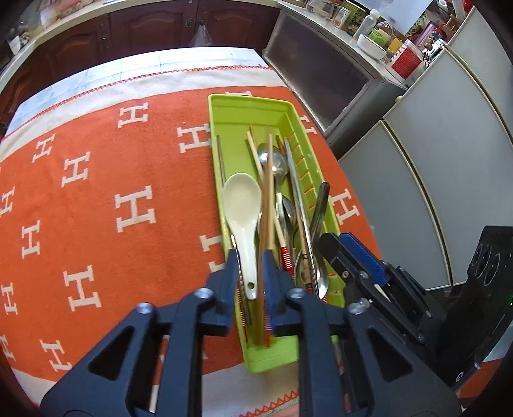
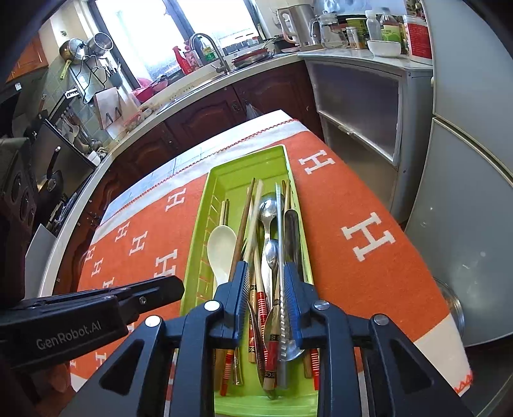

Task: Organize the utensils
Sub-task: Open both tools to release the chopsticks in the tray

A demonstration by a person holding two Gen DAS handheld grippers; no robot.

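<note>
Both tongs, left [image 1: 251, 272] and right [image 2: 266, 282], slightly parted, grasping nothing, above green tray [image 1: 224, 106] of utensils lying lengthwise away from them.

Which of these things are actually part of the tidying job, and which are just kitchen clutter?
Part of the job:
green tray
white spoon
wooden chopsticks
metal spoons

Just lying about:
kettle
white bowl
hanging pots

Readable marking: "GenRobot.AI", printed in pale letters on the black body of the left claw [image 2: 160, 290], seen from the right wrist view. The orange cloth [image 1: 96, 166] on the bench carries a repeated white letter "H". Container labels beyond are illegible.
</note>
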